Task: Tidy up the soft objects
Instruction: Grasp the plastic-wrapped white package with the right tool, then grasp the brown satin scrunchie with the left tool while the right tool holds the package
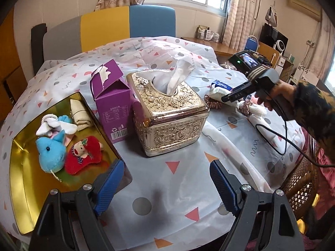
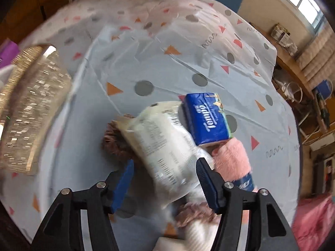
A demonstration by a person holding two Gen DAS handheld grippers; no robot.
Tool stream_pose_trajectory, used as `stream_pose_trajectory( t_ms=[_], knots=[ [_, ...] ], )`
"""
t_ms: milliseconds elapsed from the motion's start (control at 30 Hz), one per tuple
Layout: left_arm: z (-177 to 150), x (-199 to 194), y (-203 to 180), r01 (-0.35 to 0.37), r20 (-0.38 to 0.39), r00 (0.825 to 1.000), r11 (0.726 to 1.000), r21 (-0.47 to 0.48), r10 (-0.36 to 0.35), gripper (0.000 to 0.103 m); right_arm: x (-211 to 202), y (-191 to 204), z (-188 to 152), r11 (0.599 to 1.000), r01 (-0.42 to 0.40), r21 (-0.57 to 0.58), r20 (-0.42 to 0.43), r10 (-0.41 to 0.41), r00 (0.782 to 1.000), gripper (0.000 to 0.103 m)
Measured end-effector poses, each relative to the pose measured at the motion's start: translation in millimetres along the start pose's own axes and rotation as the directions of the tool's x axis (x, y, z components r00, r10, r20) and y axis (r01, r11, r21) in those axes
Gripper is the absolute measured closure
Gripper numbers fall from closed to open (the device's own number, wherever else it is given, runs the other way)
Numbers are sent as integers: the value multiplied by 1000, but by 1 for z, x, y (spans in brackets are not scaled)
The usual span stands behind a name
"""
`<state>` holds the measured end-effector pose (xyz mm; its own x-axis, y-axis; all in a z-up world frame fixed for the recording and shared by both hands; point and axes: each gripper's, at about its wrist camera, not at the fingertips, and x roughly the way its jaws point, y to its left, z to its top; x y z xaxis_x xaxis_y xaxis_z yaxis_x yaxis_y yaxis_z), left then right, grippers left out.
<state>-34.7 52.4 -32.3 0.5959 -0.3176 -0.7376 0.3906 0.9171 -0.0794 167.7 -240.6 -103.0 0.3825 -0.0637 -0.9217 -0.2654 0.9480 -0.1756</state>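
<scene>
On a tabletop [image 1: 184, 188] under a patterned cloth, a gold tin [image 1: 25, 179] at the near left already holds a blue plush dolphin [image 1: 51, 151] and a red plush toy [image 1: 83, 154], beside a purple carton [image 1: 113, 106] and an ornate gold tissue box [image 1: 169, 113]. The left gripper [image 1: 161, 186] hovers with its fingers apart and empty. The right gripper [image 2: 163, 179], fingers apart, straddles a white wipes pack [image 2: 161, 146] in the pile at the far right, among a blue tissue packet [image 2: 207, 119] and a pink fluffy item [image 2: 232, 156]; it should probably settle squarely over the pack's middle before closing, so neighbours are not dragged along.
</scene>
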Motion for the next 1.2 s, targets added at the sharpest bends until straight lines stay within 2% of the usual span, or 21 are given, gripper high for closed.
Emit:
stream_pose_trajectory(
  t_ms=[167,300,400,500,600,633,667,733,833,967,1200],
  knots=[
    [1,4,1,6,-12,1000,1000,-3,-7,18,13,0,12,997,-50,-51,-44,47,998,37],
    [3,4,-2,13,-14,1000,1000,9,-13,18,23,-1,13,997,-81,-17,-42,80,996,39],
    [10,1,-7,31,-7,999,999,31,-31,18,16,-11,8,991,-117,69,4,117,993,47],
    [25,-3,-12,49,16,999,997,51,-50,18,-6,-24,-8,965,-184,190,99,167,981,47],
    [47,-5,-25,60,40,997,994,87,-64,18,-27,-46,-29,888,-299,349,245,221,944,47],
    [54,-4,-30,55,43,997,993,101,-60,18,-32,-54,-35,861,-320,395,277,221,935,47],
    [62,-2,-37,48,45,998,993,111,-53,18,-34,-60,-40,845,-317,431,289,203,936,47],
    [78,4,-51,37,30,999,991,126,-41,18,-37,-68,-42,827,-302,475,299,171,939,47],
    [99,26,-70,8,-9,1000,988,151,-6,19,-43,-82,-49,791,-330,515,343,163,925,47],
    [129,64,-90,55,-100,994,991,118,-43,26,-52,-92,-43,776,-340,531,390,132,911,47],
    [161,148,-135,-1,-198,980,990,140,29,26,-66,-103,-47,760,-333,558,436,73,897,47]
  ],
)
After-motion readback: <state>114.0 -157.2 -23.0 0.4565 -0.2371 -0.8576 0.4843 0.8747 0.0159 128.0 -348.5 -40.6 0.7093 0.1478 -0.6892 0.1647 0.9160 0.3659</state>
